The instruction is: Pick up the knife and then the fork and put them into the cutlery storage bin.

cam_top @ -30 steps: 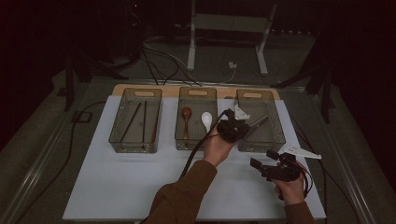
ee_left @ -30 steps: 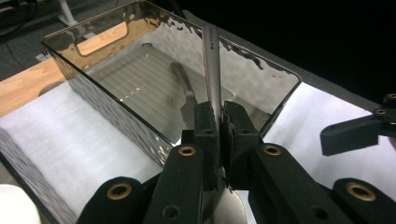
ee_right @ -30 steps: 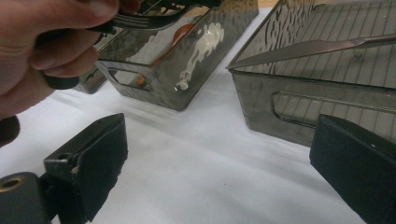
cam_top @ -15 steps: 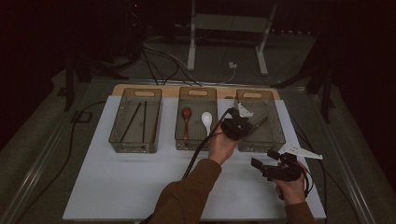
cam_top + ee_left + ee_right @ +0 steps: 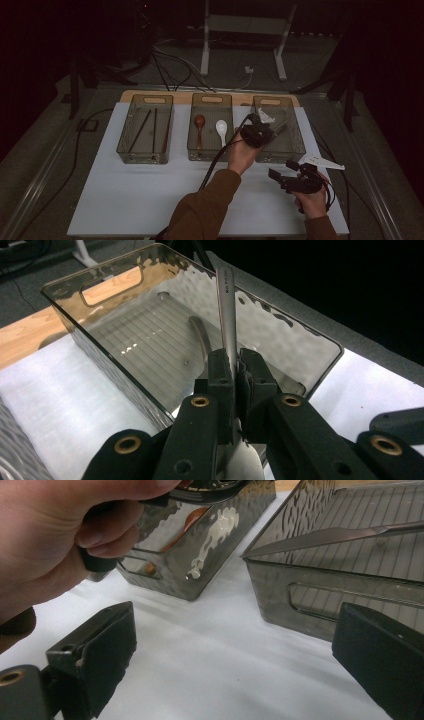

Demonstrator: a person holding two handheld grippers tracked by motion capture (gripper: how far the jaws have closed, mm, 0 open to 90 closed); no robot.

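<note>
Between the hand-held gripper's (image 5: 235, 390) jaws stands a metal utensil handle (image 5: 226, 310).

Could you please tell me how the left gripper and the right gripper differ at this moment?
The left gripper is shut on a metal utensil; the right gripper stands open with nothing between its jaws. The left gripper is held over the right-hand bin; the right gripper hovers nearer the person, above the white mat. Both have black jaws and are hand-held.

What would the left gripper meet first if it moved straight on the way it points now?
Probably the floor of the right-hand bin. The left gripper, shut on a metal utensil, points down into it. The utensil's far end would likely arrive first; depth is unclear.
</note>
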